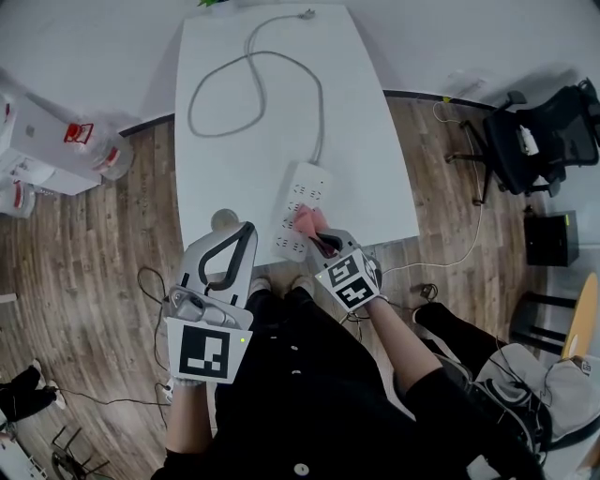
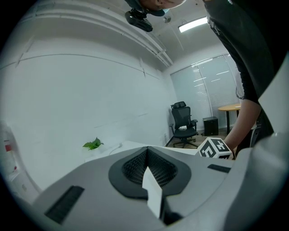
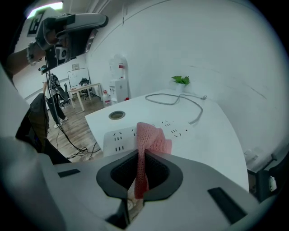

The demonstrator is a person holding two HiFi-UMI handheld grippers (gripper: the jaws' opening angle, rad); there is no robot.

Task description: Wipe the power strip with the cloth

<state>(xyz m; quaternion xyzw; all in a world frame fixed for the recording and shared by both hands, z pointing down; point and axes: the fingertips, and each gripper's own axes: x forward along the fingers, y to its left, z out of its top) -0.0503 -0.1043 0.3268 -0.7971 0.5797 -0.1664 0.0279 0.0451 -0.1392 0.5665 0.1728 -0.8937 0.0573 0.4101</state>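
Closest to the head camera, the left gripper (image 1: 246,230) is held raised at the near edge of the table (image 1: 375,169). Its own view shows the jaws brought together with nothing between them, aimed over the table toward the wall.

White table: long axis runs away from the person.

Power strip (image 1: 300,202): white, lies flat on the near part of the table, sockets up. Its long axis runs roughly along the table, tilted slightly to the right at the far end. The near end is close to the table edge.

Cord (image 1: 258,94): grey, leaves the far end of the strip and loops in an S across the tabletop to the plug (image 1: 307,14) at the far edge.

Right gripper (image 1: 323,242): positioned at the strip's near right side, jaws clamped on the cloth (image 1: 309,222).

Cloth: pink, bunched, protrudes past the jaw tips and lies over the strip's near half. Contact pressure cannot be judged.

Grommet hole (image 1: 223,219): in the tabletop left of the strip, beside the left gripper tip.
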